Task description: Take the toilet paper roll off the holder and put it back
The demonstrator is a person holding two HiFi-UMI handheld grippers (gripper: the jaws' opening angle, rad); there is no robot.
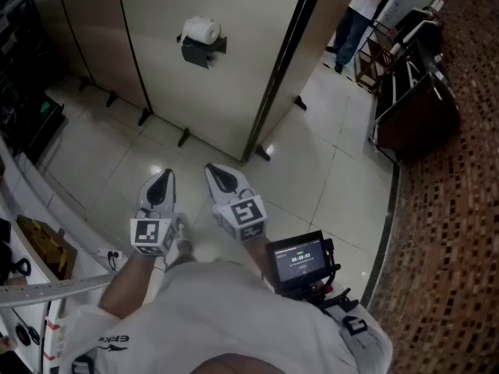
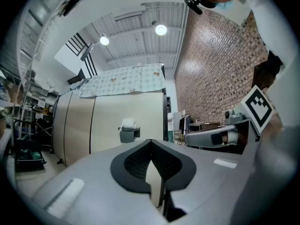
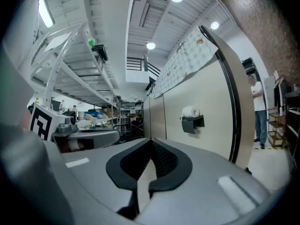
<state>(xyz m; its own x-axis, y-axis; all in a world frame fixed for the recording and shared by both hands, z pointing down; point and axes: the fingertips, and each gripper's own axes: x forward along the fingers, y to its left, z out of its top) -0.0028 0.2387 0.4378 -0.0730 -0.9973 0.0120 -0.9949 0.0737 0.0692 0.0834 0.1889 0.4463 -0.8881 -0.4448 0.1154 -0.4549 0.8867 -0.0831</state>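
Facing TP roll (image 1: 203, 29) on holder (image 1: 204, 53), L claw (image 1: 164, 178) & R claw (image 1: 217, 174) both closed, empty; sleeve (image 1: 117, 339) print ERK

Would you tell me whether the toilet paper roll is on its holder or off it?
On. The toilet paper roll rests on top of the dark holder, which is fixed to the beige partition.

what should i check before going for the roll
1. Roll on holder: ok, sits on top.
2. Left gripper empty: ok, jaws shut on nothing.
3. Right gripper empty: ok, jaws shut on nothing.
4. Jaws open for a grasp: not ok, both shut.
5. Roll within reach: not ok, both grippers far short of the partition.
6. Bystander away from roll: ok, stands past the partition's end.
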